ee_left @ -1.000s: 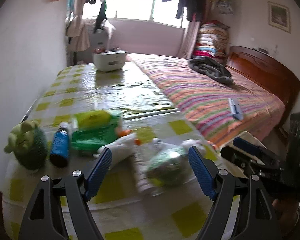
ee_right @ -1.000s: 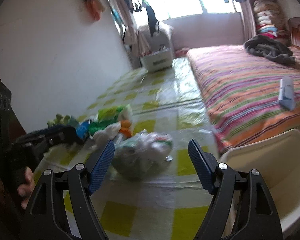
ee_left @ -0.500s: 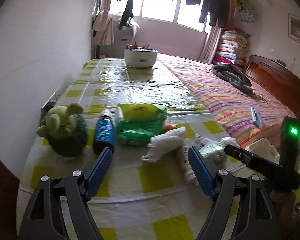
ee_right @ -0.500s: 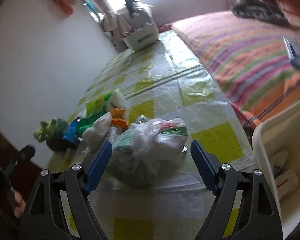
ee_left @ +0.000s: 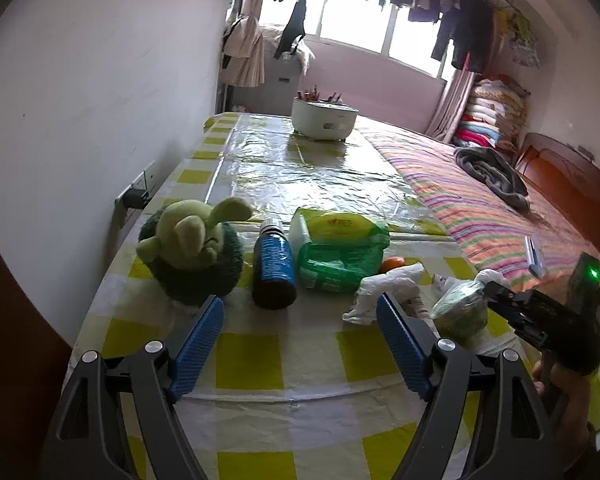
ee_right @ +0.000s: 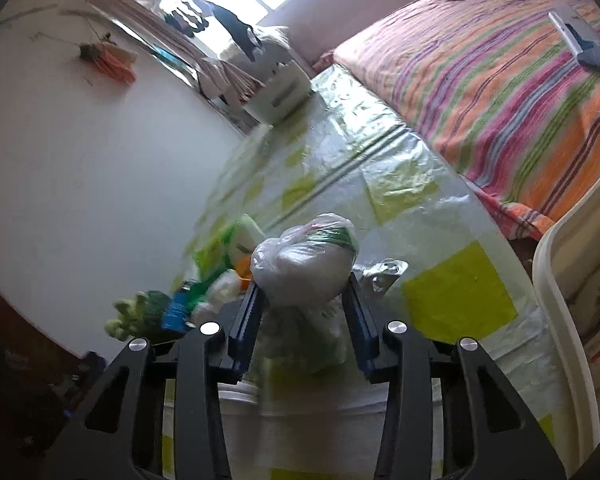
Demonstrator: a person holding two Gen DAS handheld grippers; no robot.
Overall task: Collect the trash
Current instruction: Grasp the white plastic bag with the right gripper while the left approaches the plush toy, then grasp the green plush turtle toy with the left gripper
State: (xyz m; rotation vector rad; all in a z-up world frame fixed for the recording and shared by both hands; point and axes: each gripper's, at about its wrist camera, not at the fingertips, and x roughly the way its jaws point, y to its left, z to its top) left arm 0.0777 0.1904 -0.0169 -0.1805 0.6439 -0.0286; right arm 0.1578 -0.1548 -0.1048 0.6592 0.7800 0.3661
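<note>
Along the white wall runs the counter (ee_left: 284, 360), spread with a yellow-and-white checked cloth under clear plastic, and the striped bed (ee_left: 496, 216) lies beside it to the right. Off the counter's near right corner stands a cream plastic bin (ee_right: 556, 280), which I take to be where the trash belongs.

Near that edge sits the knotted clear plastic bag of rubbish (ee_right: 304, 276), green and white scraps showing through. The right claw (ee_right: 304, 316) has just been closing and now pinches the bag between its blue pads, the film bulging above them. It looks light and soft, so it should squash rather than resist; the slick film may slide, and a hold low on the bulk, as here, seems safer than the thin skin.

Left of it lies a crumpled white plastic wrapper (ee_left: 384, 288), lighter still and floppy, best taken across its bunched middle. The left claw (ee_left: 300, 340) stands wide apart with nothing in it, above bare cloth near the blue bottle (ee_left: 274, 268) and green plush toy (ee_left: 192, 248).
</note>
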